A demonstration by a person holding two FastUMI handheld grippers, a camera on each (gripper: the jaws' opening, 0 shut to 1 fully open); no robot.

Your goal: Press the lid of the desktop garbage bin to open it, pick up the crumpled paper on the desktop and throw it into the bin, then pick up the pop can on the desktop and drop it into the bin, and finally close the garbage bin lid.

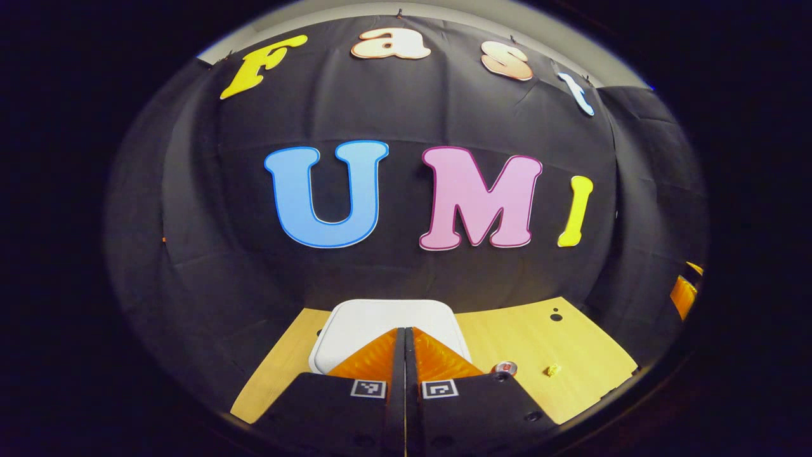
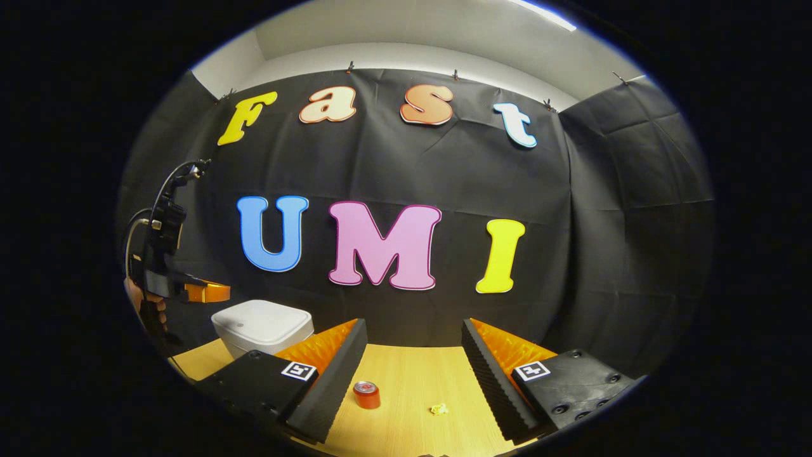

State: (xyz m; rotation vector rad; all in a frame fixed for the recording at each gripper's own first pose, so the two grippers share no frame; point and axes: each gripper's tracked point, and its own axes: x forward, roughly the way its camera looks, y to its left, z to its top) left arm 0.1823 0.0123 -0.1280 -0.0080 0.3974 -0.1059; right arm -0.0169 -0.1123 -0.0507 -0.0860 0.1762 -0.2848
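Observation:
The white desktop bin [image 1: 380,320] stands at the back of the wooden table with its lid [image 2: 261,319] down. My left gripper [image 1: 405,331] is shut with nothing in it and points over the lid. In the right gripper view, that left gripper [image 2: 204,292] hangs a little above the bin's left side, apart from it, held by a hand [image 2: 147,303]. A red pop can [image 2: 366,394] stands upright on the table, with a small yellow crumpled paper [image 2: 438,409] to its right. My right gripper [image 2: 413,327] is open and empty, above and short of both.
The wooden table [image 2: 406,374] ends at the black cloth wall just behind the bin. In the left gripper view the can [image 1: 505,367] and the paper [image 1: 552,370] lie right of the bin. Two small dark holes [image 1: 556,315] mark the tabletop's far right.

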